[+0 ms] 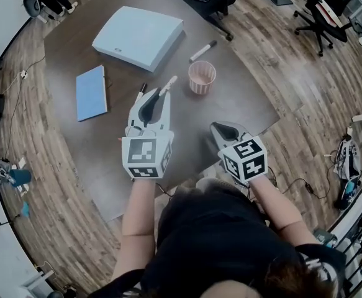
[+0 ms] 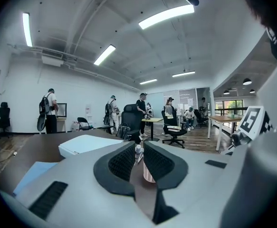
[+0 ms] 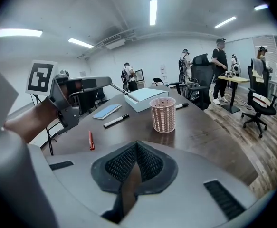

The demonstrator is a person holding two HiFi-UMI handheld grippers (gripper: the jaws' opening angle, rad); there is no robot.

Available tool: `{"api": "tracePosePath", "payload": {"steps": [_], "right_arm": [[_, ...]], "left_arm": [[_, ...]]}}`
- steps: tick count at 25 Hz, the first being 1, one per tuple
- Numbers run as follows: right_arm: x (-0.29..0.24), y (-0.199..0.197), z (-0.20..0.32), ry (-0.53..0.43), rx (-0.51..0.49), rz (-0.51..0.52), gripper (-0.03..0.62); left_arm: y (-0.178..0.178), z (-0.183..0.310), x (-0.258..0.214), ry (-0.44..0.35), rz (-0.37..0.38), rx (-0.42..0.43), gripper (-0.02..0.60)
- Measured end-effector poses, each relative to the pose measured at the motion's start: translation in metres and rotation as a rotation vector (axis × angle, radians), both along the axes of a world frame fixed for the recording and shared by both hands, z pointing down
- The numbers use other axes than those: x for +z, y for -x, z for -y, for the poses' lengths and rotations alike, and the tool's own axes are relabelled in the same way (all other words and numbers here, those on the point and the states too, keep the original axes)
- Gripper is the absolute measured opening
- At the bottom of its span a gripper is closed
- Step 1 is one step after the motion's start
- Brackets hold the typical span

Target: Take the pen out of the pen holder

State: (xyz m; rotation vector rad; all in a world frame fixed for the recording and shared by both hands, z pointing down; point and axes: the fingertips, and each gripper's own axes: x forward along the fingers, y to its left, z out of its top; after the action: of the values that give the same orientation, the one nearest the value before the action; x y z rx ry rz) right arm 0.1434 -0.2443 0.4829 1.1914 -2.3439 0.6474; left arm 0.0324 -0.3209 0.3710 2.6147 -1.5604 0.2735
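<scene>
A pink mesh pen holder (image 1: 202,77) (image 3: 163,114) stands upright on the dark table (image 1: 106,160), and nothing shows inside it. My left gripper (image 1: 162,92) (image 2: 138,147) is in the air just left of the holder, shut on a thin pen (image 1: 169,82) (image 2: 138,151) whose white end sticks out past the jaws. In the right gripper view that pen (image 3: 124,93) juts from the left gripper (image 3: 109,83) above the table. My right gripper (image 1: 218,127) (image 3: 137,144) hovers near the table's front edge, its jaws together with nothing between them.
A black-and-white marker (image 1: 202,50) (image 3: 182,106) lies behind the holder, another marker (image 3: 116,121) and a red pen (image 3: 90,140) lie to its left. A blue notebook (image 1: 92,92) and a white box (image 1: 138,36) sit further back. Office chairs and people stand around.
</scene>
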Motion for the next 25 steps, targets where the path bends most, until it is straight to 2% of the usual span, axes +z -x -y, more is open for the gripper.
{"api": "tracePosePath", "payload": {"steps": [16, 25], "right_arm": [[-0.004, 0.064, -0.034, -0.007, -0.103, -0.006, 0.018], [-0.001, 0.075, -0.051, -0.003, -0.137, -0.012, 0.017]], "left_arm": [[0.106, -0.069, 0.017, 0.044, 0.012, -0.182, 0.072], [0.129, -0.100, 0.047, 0.096, 0.016, -0.238, 0.073]]}}
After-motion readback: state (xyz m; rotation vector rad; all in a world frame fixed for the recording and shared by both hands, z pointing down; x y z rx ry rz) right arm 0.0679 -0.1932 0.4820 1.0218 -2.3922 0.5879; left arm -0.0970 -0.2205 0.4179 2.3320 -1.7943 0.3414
